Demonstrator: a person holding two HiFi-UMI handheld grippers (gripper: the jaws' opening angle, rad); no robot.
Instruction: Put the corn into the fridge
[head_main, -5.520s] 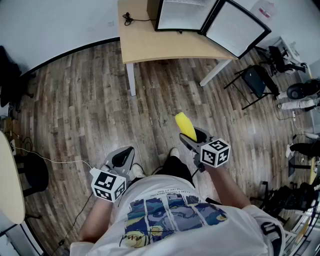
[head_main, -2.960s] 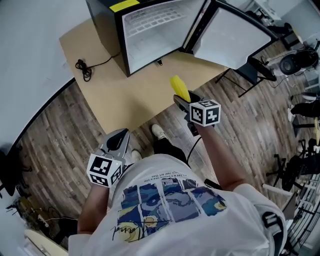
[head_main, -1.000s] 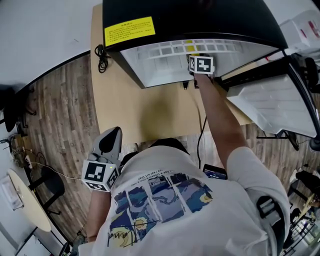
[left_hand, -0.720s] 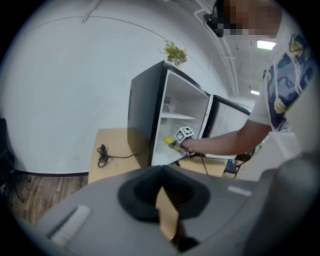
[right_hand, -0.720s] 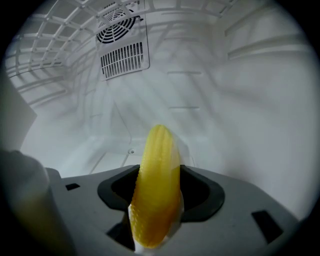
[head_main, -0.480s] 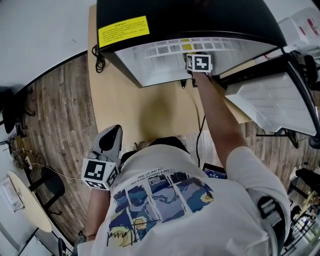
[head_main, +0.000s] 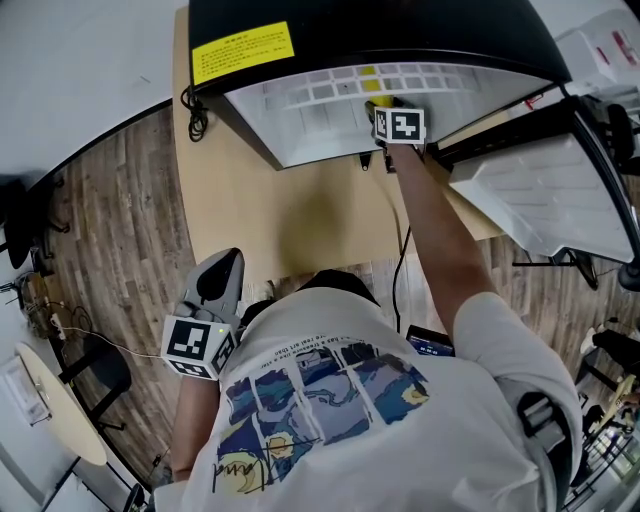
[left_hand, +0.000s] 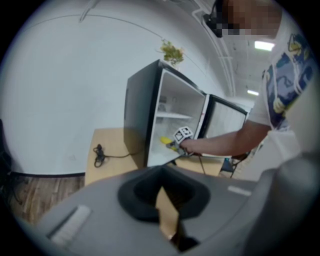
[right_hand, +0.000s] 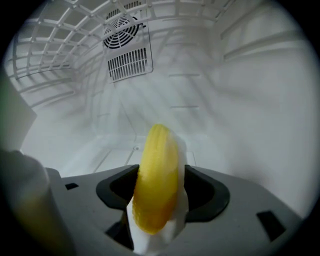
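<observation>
The yellow corn (right_hand: 157, 175) stands upright between the jaws of my right gripper (right_hand: 159, 200), which is shut on it. In the right gripper view it is inside the white fridge cavity, above the fridge floor (right_hand: 115, 150). From the head view, the right gripper (head_main: 380, 100) reaches into the open black fridge (head_main: 380, 30), and a bit of the corn (head_main: 371, 73) shows through the shelf. My left gripper (head_main: 222, 268) hangs low by the person's left side, shut and holding nothing. The left gripper view shows the fridge (left_hand: 142, 120) and the corn (left_hand: 165, 141) from the side.
The fridge stands on a wooden table (head_main: 300, 220) with its door (head_main: 520, 190) swung open to the right. A wire shelf (right_hand: 50, 45) and a fan vent (right_hand: 127, 52) lie ahead inside. A black cable (head_main: 195, 100) lies beside the fridge. A chair (head_main: 90, 370) stands at left.
The person has walked up to the fridge and my right gripper has carried the corn from waist height into the cavity. Over the last second it barely moved. The left gripper stayed low.
</observation>
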